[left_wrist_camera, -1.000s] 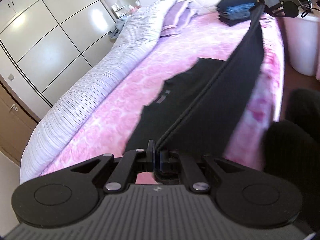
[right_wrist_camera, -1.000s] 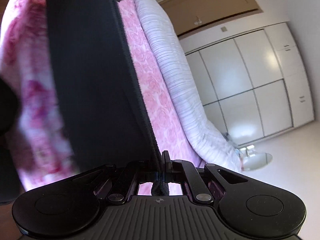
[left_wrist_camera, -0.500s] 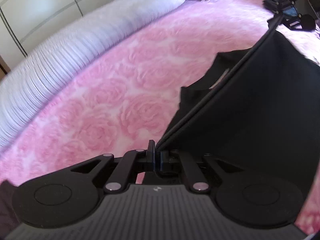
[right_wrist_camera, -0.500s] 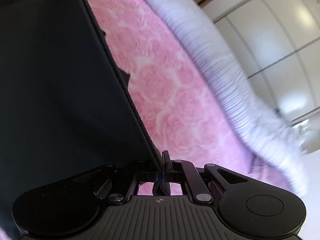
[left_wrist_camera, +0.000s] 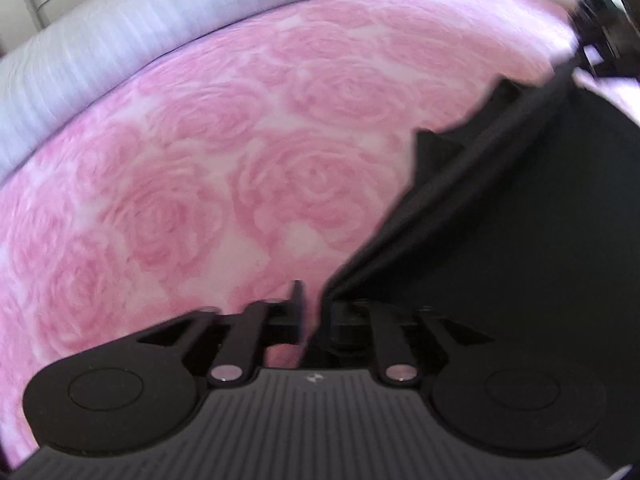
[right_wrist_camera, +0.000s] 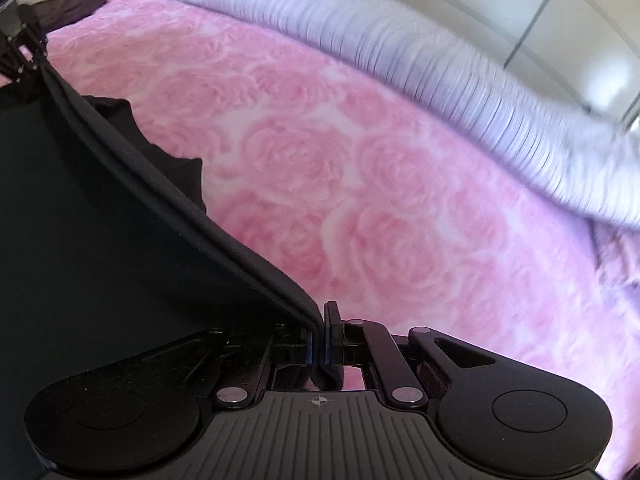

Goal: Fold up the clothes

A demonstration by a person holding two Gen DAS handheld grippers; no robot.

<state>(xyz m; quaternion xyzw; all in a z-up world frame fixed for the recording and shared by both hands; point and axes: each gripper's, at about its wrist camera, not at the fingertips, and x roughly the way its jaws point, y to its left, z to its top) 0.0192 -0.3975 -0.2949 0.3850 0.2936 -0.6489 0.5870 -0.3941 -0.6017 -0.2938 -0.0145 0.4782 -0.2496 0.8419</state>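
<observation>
Bed [right_wrist_camera: 400, 184] under a pink rose-patterned blanket, striped lilac duvet [right_wrist_camera: 420, 60] bunched along its far side, white wardrobe doors [right_wrist_camera: 560, 20] beyond, black garment [left_wrist_camera: 540, 220] stretched over the blanket, left gripper [left_wrist_camera: 314, 304] just parting, hem against one finger, right gripper [right_wrist_camera: 318, 340] clenched on the hem

left tool [left_wrist_camera: 311, 312] jaws have just been opening; black garment [left_wrist_camera: 520, 220] lowered toward bed.
</observation>
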